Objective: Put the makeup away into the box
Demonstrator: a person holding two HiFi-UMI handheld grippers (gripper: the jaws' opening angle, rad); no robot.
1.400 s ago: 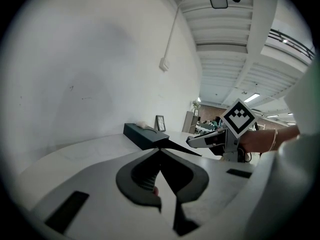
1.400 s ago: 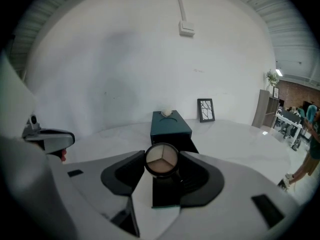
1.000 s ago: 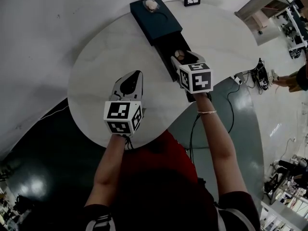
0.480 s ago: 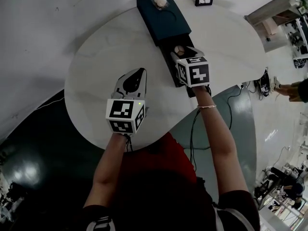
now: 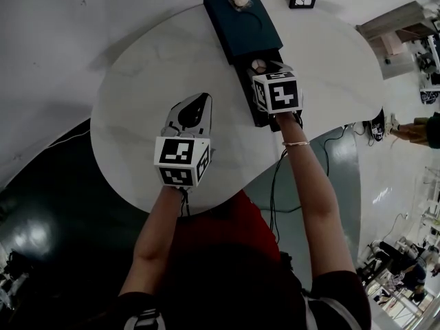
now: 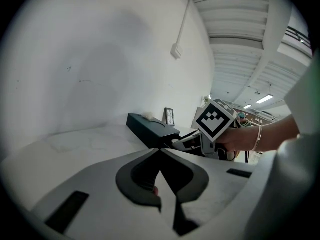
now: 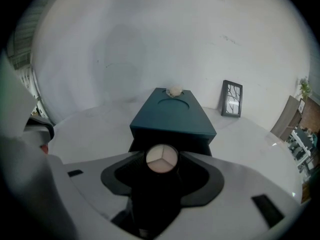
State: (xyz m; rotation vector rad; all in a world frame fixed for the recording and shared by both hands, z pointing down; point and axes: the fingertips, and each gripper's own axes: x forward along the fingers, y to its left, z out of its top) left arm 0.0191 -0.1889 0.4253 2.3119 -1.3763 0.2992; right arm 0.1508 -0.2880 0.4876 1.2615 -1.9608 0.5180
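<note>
round makeup compact [image 7: 161,160] sits clamped in the right gripper [image 7: 161,156], directly above the box's [image 7: 172,116] open drawer [image 5: 257,113].

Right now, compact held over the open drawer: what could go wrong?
1. The right hand-held gripper holds the round compact only by its rim above the drawer; released off-centre, it might clip the drawer wall and land on the table.
2. The left hand-held gripper is shut, away from the box, so nothing steadies it; a nudge could slide it.
</note>
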